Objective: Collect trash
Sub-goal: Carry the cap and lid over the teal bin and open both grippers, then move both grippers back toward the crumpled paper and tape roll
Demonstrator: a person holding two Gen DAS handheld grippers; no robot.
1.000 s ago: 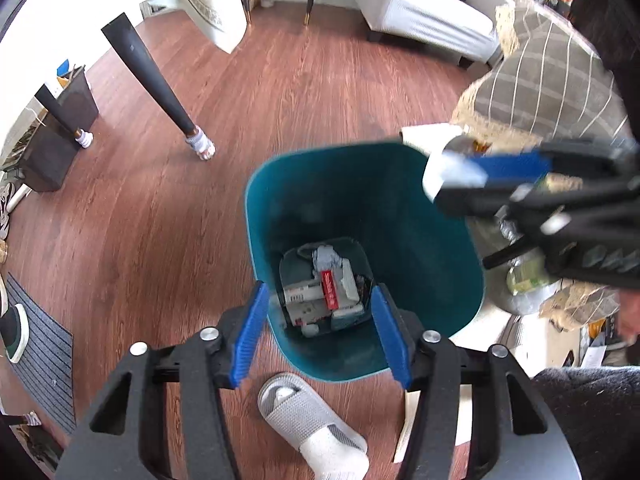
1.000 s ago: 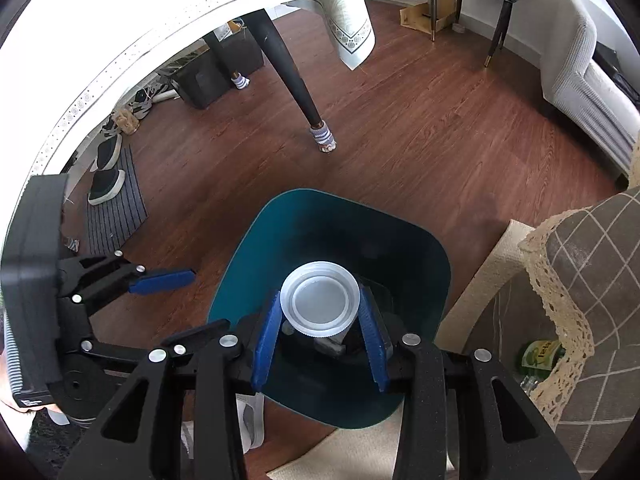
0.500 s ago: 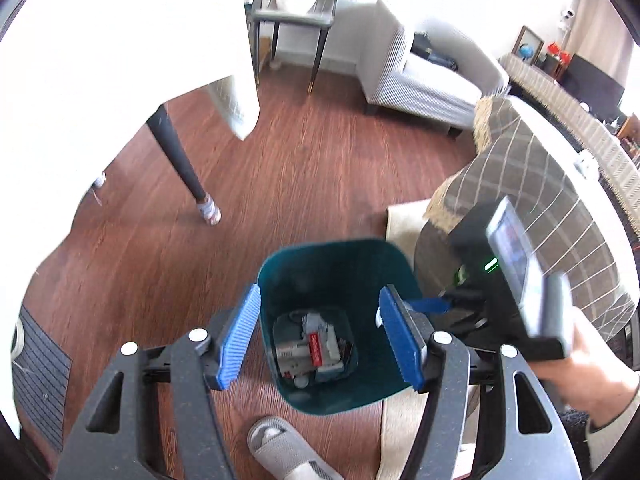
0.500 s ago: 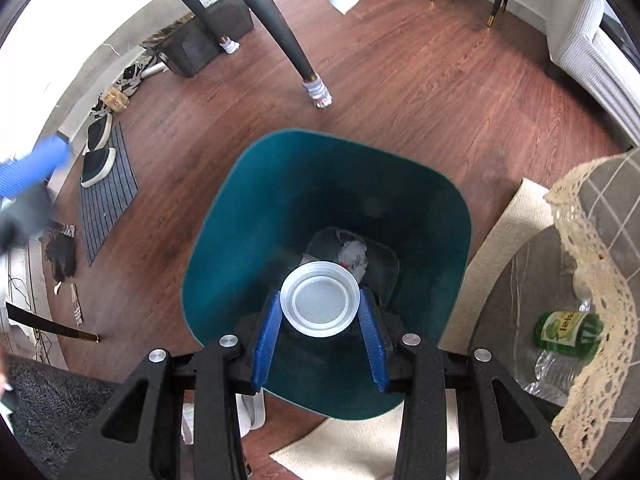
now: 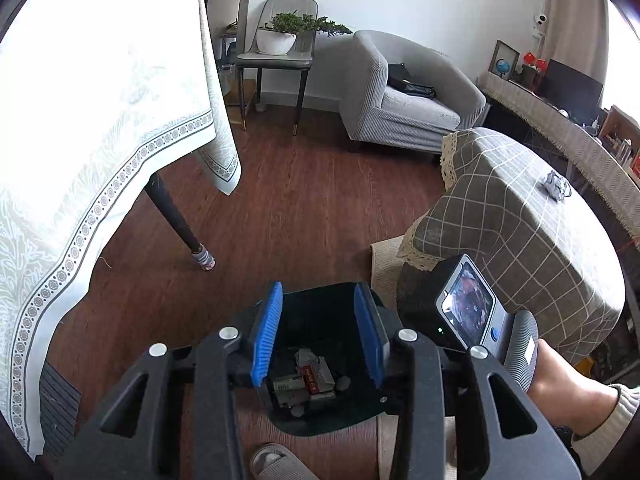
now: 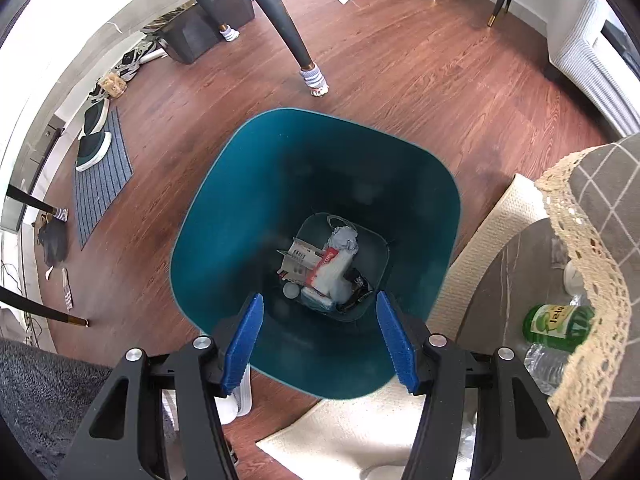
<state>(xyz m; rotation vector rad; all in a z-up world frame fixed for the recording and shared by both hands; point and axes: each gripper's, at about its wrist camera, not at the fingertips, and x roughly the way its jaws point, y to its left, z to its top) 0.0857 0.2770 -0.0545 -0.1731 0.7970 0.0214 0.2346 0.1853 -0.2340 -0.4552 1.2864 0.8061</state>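
Observation:
In the right wrist view the teal trash bin (image 6: 208, 208) stands on the wood floor right under my right gripper (image 6: 320, 342). Its jaws are opening and nothing is between them. A white plastic cup (image 6: 332, 274) lies at the bin's bottom on a cardboard scrap, a red pack and crumpled grey paper (image 6: 344, 238). My left gripper (image 5: 318, 336) hangs higher over the same bin (image 5: 348, 416), its jaws closing on nothing. A crumpled paper ball (image 5: 556, 186) lies on the checked-cloth table (image 5: 520, 240).
A green bottle (image 6: 560, 320) and a clear bottle (image 6: 546, 360) lie under the lace-edged cloth at right. A black table leg (image 6: 292, 36) stands beyond the bin, a grey slipper (image 5: 276, 462) just before it. A white-clothed table (image 5: 80, 120) is left, an armchair (image 5: 404, 96) behind.
My right gripper has opened and the white cup has dropped into the bin. My left gripper has risen and tilted up toward the room, and its jaws have narrowed.

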